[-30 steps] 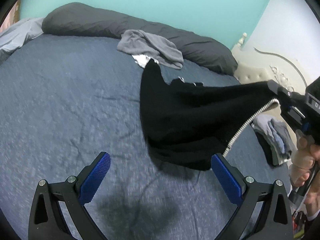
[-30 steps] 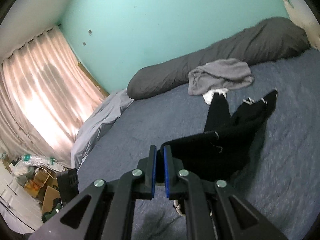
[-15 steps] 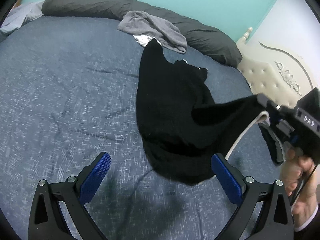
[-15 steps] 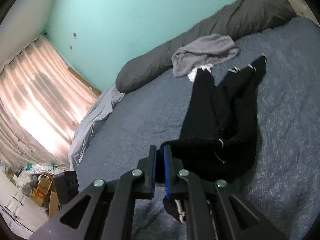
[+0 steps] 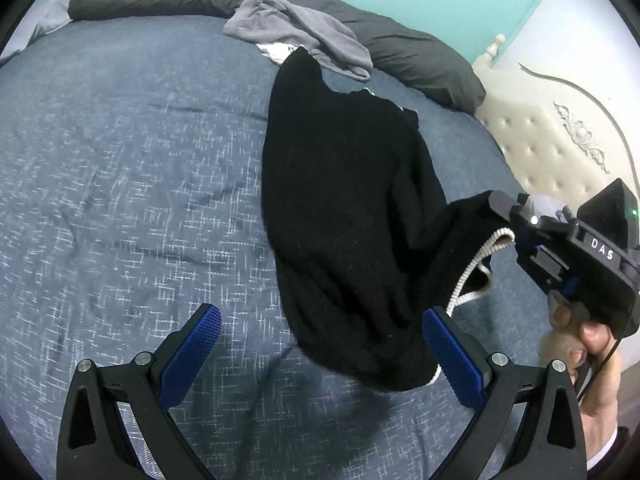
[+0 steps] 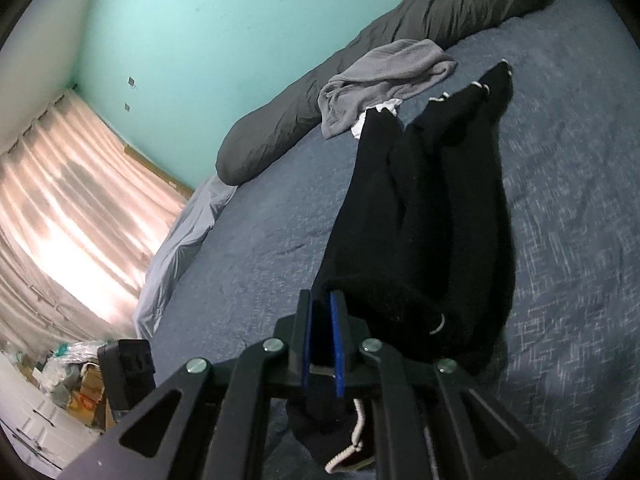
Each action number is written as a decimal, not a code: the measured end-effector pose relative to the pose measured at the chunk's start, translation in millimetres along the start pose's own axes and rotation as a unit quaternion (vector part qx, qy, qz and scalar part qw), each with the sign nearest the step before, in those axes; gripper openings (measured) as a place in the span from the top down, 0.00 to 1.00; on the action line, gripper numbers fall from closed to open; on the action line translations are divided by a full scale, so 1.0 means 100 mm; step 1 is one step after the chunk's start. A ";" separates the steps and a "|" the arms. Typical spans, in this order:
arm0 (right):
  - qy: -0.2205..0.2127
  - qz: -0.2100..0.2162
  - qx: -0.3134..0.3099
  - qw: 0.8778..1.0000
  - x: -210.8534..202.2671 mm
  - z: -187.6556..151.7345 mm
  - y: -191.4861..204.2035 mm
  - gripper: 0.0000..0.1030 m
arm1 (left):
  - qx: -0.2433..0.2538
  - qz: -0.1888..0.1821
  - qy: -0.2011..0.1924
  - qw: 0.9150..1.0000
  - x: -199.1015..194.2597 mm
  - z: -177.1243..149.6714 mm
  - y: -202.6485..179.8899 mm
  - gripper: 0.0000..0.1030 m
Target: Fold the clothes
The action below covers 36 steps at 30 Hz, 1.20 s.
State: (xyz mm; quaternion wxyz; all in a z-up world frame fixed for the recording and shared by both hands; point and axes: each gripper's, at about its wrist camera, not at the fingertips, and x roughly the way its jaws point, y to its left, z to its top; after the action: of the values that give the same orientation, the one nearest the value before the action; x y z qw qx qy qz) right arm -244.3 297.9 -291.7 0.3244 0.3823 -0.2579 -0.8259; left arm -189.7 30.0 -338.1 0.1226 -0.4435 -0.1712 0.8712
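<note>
The black trousers [image 5: 340, 208] now lie longer and flatter on the bed [image 5: 120, 160] than a second ago, when most of the cloth hung bunched in the air; the legs stretch away from the right tool [image 6: 322, 334] toward the grey garment [image 6: 384, 76] and the dark pillow [image 6: 304, 120] at the far edge. The right tool sits lower and closer to the bed than before. Its blue pads are pressed together on the waistband end of the trousers, which is lifted off the bed while the rest rests on it. A white drawstring [image 5: 472, 272] hangs from the pinched end.

The left tool [image 5: 320, 348] is spread wide and holds nothing; the near end of the trousers lies just ahead of its right pad, as it did earlier, but lower down.

The hand [image 5: 588, 344] on the right tool is cut off at the frame edge in the left wrist view. In the right wrist view the waistband drops below the tool and is partly hidden by its frame. A scrap of white cloth [image 6: 380, 114] under the grey garment is mostly covered, so what it is cannot be told. The clutter by the curtain [image 6: 60, 208] is too small and blurred to make out.
</note>
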 end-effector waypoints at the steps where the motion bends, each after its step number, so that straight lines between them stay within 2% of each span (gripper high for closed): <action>1: 0.000 -0.003 0.000 1.000 0.00 -0.02 -0.03 0.90 | 0.004 0.000 0.001 1.000 0.01 -0.01 -0.02 0.00; 4: 0.001 -0.014 0.011 1.000 0.02 -0.10 -0.12 0.89 | 0.017 -0.013 0.011 1.000 0.06 -0.03 -0.10 0.01; 5: 0.002 -0.014 0.019 1.000 0.02 -0.13 -0.16 0.87 | 0.025 -0.017 0.015 0.999 0.07 -0.06 -0.15 0.01; 7: 0.004 -0.016 0.035 0.999 0.02 -0.17 -0.25 0.74 | 0.042 -0.022 0.022 0.999 0.11 -0.10 -0.23 0.01; 12: -0.002 -0.035 0.067 0.997 -0.06 -0.21 -0.45 0.72 | 0.068 -0.023 0.041 0.997 0.21 -0.19 -0.36 0.04; 19: -0.009 -0.060 0.103 0.993 -0.16 -0.24 -0.66 0.70 | 0.079 -0.010 0.046 0.996 0.24 -0.21 -0.44 0.04; 22: -0.012 -0.071 0.118 0.990 -0.21 -0.24 -0.75 0.69 | 0.090 -0.017 0.051 0.994 0.23 -0.22 -0.50 0.04; 27: -0.017 -0.089 0.144 0.985 -0.28 -0.26 -0.90 0.66 | 0.101 -0.017 0.044 0.994 0.19 -0.20 -0.56 0.04; 28: -0.018 -0.092 0.149 0.984 -0.29 -0.26 -0.93 0.65 | 0.103 -0.016 0.041 0.994 0.17 -0.19 -0.57 0.07; 30: -0.023 -0.099 0.153 0.983 -0.32 -0.27 -0.94 0.62 | 0.105 -0.014 0.039 0.994 0.18 -0.18 -0.58 0.12; 36: -0.021 -0.097 0.158 0.982 -0.41 -0.29 -0.90 0.62 | 0.110 -0.013 0.038 0.993 0.23 -0.17 -0.61 0.12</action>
State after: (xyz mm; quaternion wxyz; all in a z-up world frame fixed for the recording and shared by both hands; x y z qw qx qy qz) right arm -231.6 381.5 -349.6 0.1723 0.4348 -0.3535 -0.8101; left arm -185.3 97.7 -339.7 0.1882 -0.4575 -0.0747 0.8659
